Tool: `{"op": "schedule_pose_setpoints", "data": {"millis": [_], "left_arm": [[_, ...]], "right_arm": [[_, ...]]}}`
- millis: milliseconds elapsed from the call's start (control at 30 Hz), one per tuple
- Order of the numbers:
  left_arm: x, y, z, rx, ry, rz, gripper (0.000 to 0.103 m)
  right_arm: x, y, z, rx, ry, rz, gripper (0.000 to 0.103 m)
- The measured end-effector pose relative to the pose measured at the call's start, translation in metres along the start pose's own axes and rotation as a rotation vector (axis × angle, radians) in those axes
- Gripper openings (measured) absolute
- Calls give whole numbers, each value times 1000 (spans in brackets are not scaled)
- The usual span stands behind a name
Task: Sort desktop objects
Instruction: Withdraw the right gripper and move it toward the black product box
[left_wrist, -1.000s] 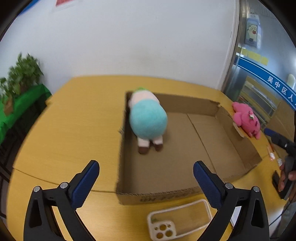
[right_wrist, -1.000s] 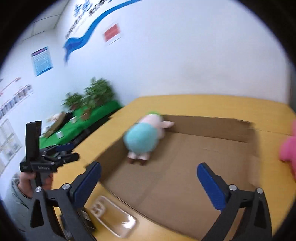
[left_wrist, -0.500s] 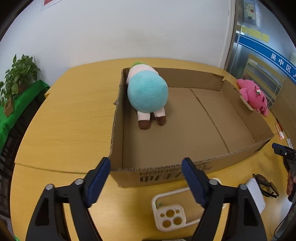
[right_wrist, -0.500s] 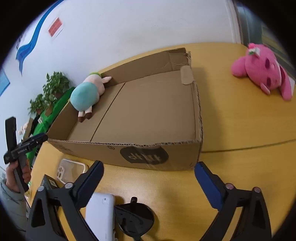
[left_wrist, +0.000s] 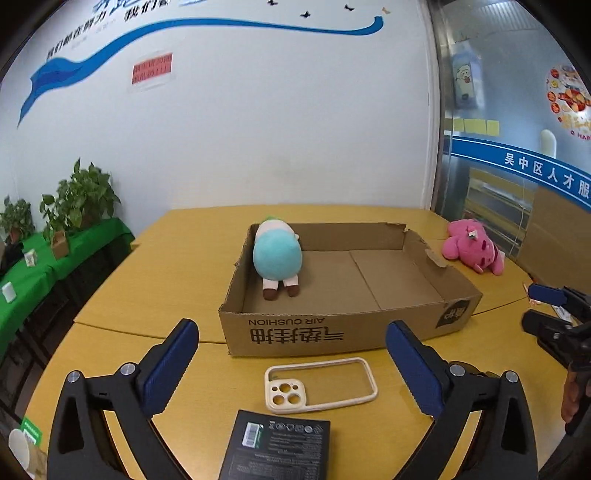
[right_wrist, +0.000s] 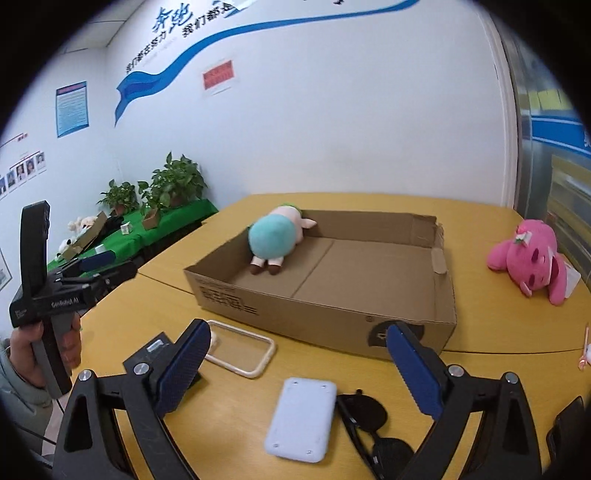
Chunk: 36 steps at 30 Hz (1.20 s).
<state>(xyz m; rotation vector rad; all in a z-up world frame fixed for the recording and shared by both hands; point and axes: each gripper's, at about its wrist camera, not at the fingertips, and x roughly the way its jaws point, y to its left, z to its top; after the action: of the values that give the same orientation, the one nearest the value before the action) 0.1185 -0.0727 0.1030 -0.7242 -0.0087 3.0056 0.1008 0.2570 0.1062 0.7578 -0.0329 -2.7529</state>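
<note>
We've pulled both grippers back from the box (left_wrist: 347, 332). Left gripper (left_wrist: 291, 365) is opening, empty; right gripper (right_wrist: 299, 365) gapes wide, empty. The phone case (left_wrist: 319, 384) lies lower centre, long axis left-right, just ahead of our left fingers, which are nearer.

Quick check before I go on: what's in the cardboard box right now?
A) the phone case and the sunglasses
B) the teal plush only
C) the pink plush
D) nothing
B: the teal plush lies alone at the box's far left end; the pink plush lies on the table outside.
</note>
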Motion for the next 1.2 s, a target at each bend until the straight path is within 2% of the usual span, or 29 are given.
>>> {"op": "schedule_pose_setpoints", "data": {"millis": [67, 100, 167, 200, 233, 267, 300, 333, 367, 400, 467, 500, 533, 567, 600, 633, 700, 767, 933, 1133, 1200], "left_arm": [[-14, -7, -4, 13, -35, 15, 103], [-18, -8, -5, 4, -46, 5, 103], [-26, -6, -9, -18, -64, -24, 103], [-29, -4, -10, -28, -70, -32, 103], [-29, -2, -11, -42, -62, -35, 102], [-30, -3, -12, -47, -52, -34, 101], [-28, -2, -13, -52, -32, -31, 90], [-26, -4, -13, -49, -12, -31, 68], [-21, -4, -14, -45, 24, -36, 54], [-18, -6, -16, -48, 44, -43, 32], [-11, -5, -20, -69, 82, -87, 29], [-11, -6, -22, -80, 84, -102, 31], [-11, -7, -24, -87, 76, -107, 49], [-12, -9, -26, -89, 69, -108, 64], [-14, -10, -27, -91, 52, -109, 89], [-18, -10, -28, -92, 23, -107, 97], [-25, -13, -30, -78, -16, -119, 97], [-25, -14, -30, -59, -6, -137, 97], [-21, -10, -39, -46, 39, -168, 97], [-6, 15, -51, -70, 105, -126, 97], [4, 26, -55, -88, 148, -140, 97]], "right_arm": [[0, 14, -2, -26, 17, -57, 93], [2, 21, -4, -30, 23, -58, 85], [2, 28, -8, -26, 32, -62, 64], [3, 32, -10, -24, 34, -86, 46], [3, 34, -12, -18, 40, -110, 38], [5, 38, -14, -7, 46, -107, 24], [4, 39, -14, 5, 48, -96, 16], [3, 40, -14, 12, 45, -91, 16], [3, 42, -14, 8, 45, -99, 16], [2, 45, -14, 1, 44, -105, 17], [-1, 50, -15, -8, 40, -97, 30], [-3, 53, -15, -16, 35, -92, 48], [-5, 56, -15, -28, 32, -98, 68], [-7, 57, -16, -35, 29, -112, 75], [-9, 57, -17, -41, 24, -124, 76], [-10, 56, -17, -39, 26, -122, 76], [-12, 53, -20, -12, 38, -114, 76], [-13, 49, -26, 10, 41, -100, 76], [-12, 45, -35, 59, 41, -93, 77], [3, 61, -50, 31, 81, 0, 77], [14, 71, -56, 1, 115, 43, 77]]}}
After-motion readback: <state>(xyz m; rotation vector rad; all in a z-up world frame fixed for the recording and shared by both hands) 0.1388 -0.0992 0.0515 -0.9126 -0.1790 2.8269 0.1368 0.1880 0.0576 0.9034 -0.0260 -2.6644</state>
